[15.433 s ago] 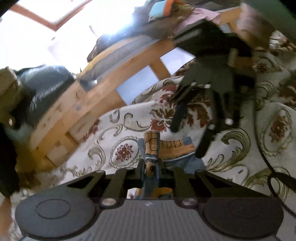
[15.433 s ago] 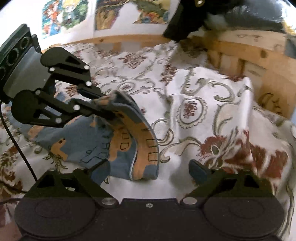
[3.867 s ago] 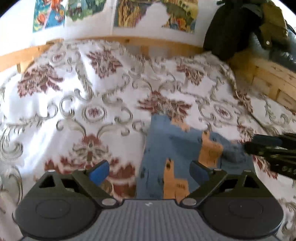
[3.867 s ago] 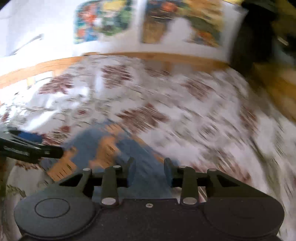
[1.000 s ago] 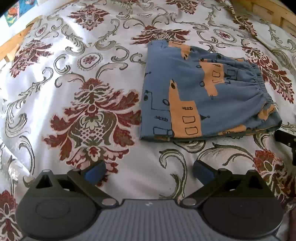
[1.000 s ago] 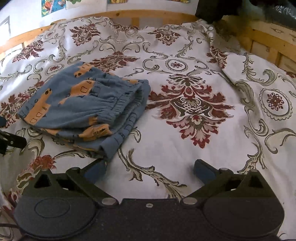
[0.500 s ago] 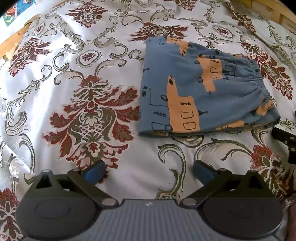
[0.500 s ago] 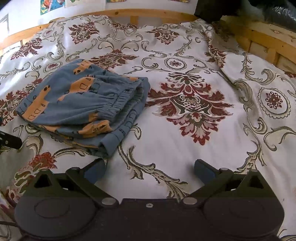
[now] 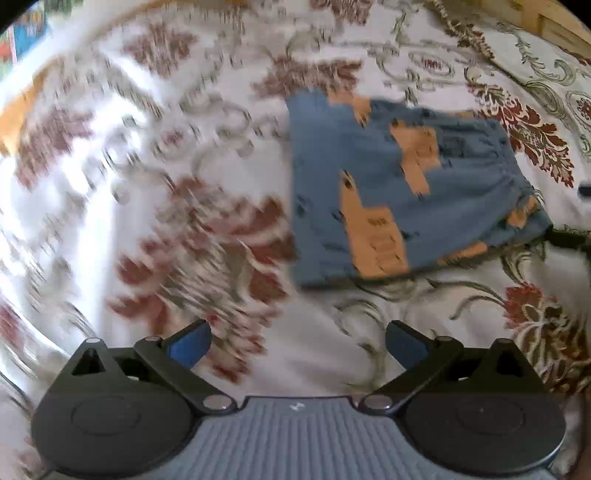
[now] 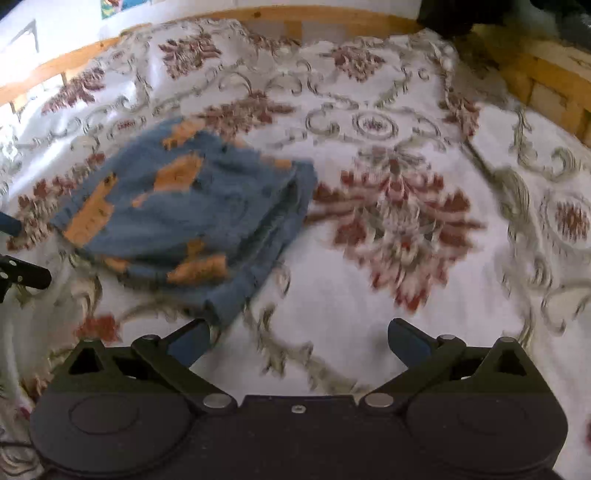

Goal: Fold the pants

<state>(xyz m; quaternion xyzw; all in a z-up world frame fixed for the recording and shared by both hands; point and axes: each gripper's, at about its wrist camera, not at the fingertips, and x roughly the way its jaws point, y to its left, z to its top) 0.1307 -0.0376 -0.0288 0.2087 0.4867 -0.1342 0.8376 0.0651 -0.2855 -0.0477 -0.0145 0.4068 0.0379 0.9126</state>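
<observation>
The folded blue pants with orange print (image 9: 402, 192) are lying flat on the white floral-patterned bedspread (image 9: 184, 221), right of centre in the left view, shifted slightly from half a second earlier. The left gripper (image 9: 297, 341) and right gripper (image 10: 297, 341) are both staying wide apart, gripping nothing; both views are now motion-blurred.

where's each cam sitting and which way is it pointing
Left wrist: sits on the left tongs, looking forward and down at the bedspread, with the folded pants ahead to its right; its own open blue-tipped fingers show.
Right wrist: sits on the right tongs, looking across the bed toward the wooden bed frame, pants ahead to its left; its own open fingers show.
Shared: the same pants and bedspread, and each view catches the other tongs at its edge.
</observation>
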